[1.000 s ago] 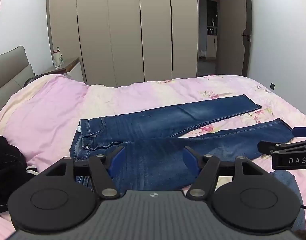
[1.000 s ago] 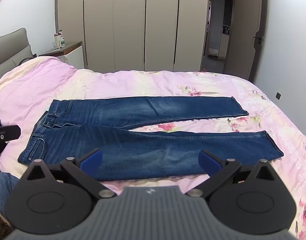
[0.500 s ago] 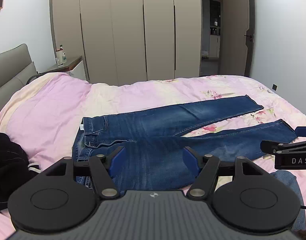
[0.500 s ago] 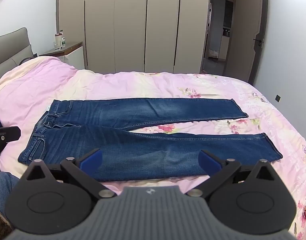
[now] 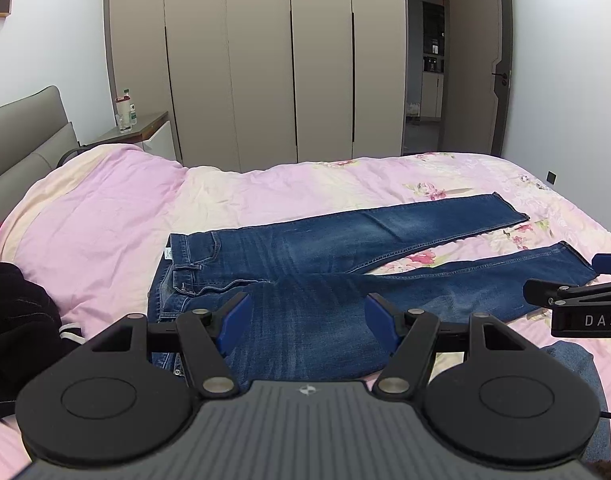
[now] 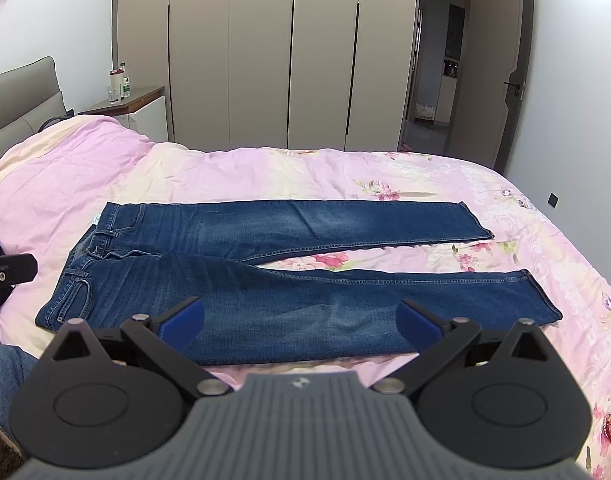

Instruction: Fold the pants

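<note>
Dark blue jeans (image 6: 289, 272) lie flat on the pink bed, waistband to the left, both legs spread out to the right; they also show in the left wrist view (image 5: 325, 272). My left gripper (image 5: 307, 322) is open and empty, held above the near edge of the jeans' seat. My right gripper (image 6: 301, 322) is open wide and empty, above the near leg. The right gripper's side (image 5: 577, 304) shows at the right edge of the left wrist view; the left gripper (image 6: 7, 270) shows at the left edge of the right wrist view.
The pink floral duvet (image 6: 385, 176) covers the bed. A black garment (image 5: 13, 320) lies at the left. A grey headboard (image 5: 21, 132), a nightstand with bottles (image 5: 125, 114), a beige wardrobe (image 5: 257, 64) and an open door (image 5: 477, 68) stand behind. The person's denim knee (image 6: 5, 368) is at lower left.
Both grippers have risen and pulled back a little, so the jeans sit slightly lower in both views. Jaws stay open. The jeans have not moved.
</note>
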A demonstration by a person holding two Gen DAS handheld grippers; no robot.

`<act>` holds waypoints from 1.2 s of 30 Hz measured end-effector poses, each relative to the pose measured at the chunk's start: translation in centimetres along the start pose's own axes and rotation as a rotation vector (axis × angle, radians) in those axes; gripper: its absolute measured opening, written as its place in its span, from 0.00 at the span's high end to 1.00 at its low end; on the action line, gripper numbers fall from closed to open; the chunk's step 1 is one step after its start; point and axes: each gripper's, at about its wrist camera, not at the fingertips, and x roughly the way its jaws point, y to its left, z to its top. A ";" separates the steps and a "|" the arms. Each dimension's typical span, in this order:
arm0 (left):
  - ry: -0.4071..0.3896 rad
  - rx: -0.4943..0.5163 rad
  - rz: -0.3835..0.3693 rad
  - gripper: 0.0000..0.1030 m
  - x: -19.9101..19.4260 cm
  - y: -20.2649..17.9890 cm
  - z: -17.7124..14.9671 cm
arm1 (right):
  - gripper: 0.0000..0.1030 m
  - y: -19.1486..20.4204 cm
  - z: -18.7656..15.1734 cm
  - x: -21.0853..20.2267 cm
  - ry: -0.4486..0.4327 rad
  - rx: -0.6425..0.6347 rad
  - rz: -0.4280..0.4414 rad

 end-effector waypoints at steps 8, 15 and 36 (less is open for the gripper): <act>0.001 -0.007 0.007 0.25 -0.1 0.1 0.0 | 0.05 0.2 0.1 -0.1 -0.003 -0.008 -0.002; 0.003 -0.012 0.008 0.25 0.0 0.2 0.1 | 0.05 0.2 0.1 -0.1 -0.002 -0.013 -0.001; 0.007 -0.017 0.008 0.25 -0.1 0.6 -0.2 | 0.05 0.4 0.2 -0.2 0.002 -0.013 -0.001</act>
